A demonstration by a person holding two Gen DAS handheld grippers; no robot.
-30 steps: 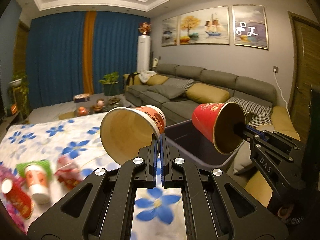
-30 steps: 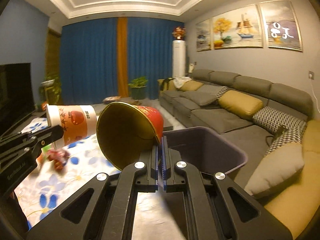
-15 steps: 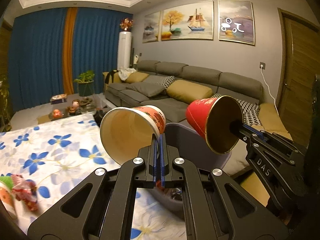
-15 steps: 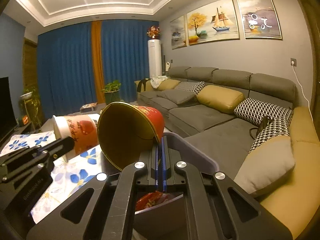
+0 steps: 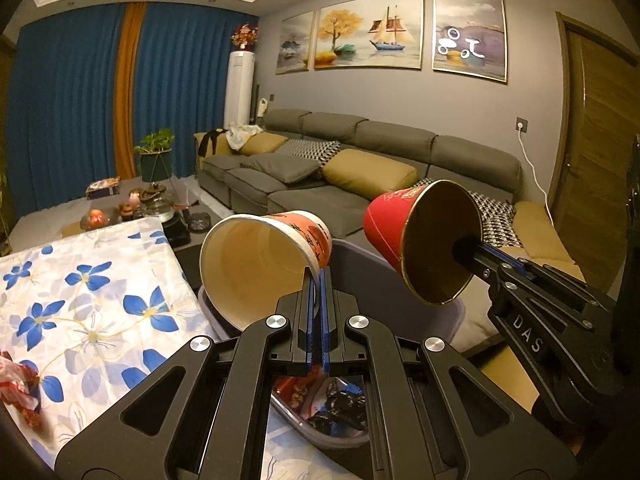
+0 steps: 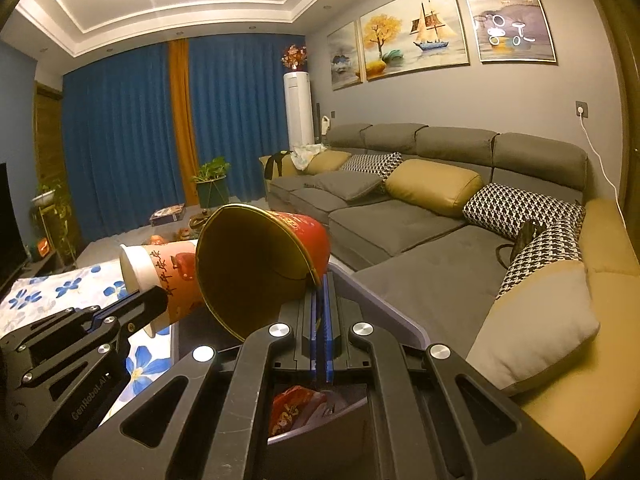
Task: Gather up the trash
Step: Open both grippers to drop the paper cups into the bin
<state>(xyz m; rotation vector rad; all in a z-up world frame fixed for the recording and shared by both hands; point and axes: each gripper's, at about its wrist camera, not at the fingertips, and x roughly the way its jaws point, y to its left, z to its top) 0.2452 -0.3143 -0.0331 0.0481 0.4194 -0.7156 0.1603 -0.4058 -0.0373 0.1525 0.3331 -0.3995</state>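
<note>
My left gripper (image 5: pixel 318 280) is shut on the rim of a white paper cup (image 5: pixel 256 264) with red print, held on its side with the mouth toward the camera. My right gripper (image 6: pixel 321 280) is shut on the rim of a red paper cup (image 6: pixel 256 268) with a gold inside, also tipped sideways. Both cups hang over a grey plastic bin (image 5: pixel 360 264) at the table's right edge; red wrappers (image 6: pixel 294 404) and dark trash lie in it. The red cup (image 5: pixel 424 240) and right gripper (image 5: pixel 468 250) show at right in the left wrist view; the white cup (image 6: pixel 160 272) and the left gripper's fingers (image 6: pixel 144 306) at left in the right wrist view.
A table with a blue-flowered white cloth (image 5: pixel 88 304) lies left of the bin, with a crumpled red wrapper (image 5: pixel 16 384) at its near left edge. A grey sofa (image 6: pixel 420 220) with yellow and checked cushions runs along the right. A low table with tea things (image 5: pixel 152 204) stands beyond.
Both grippers have carried their cups to the right, from over the flowered cloth to over the bin. The bin's inside with its trash has come into view. Both grips stay unchanged.
</note>
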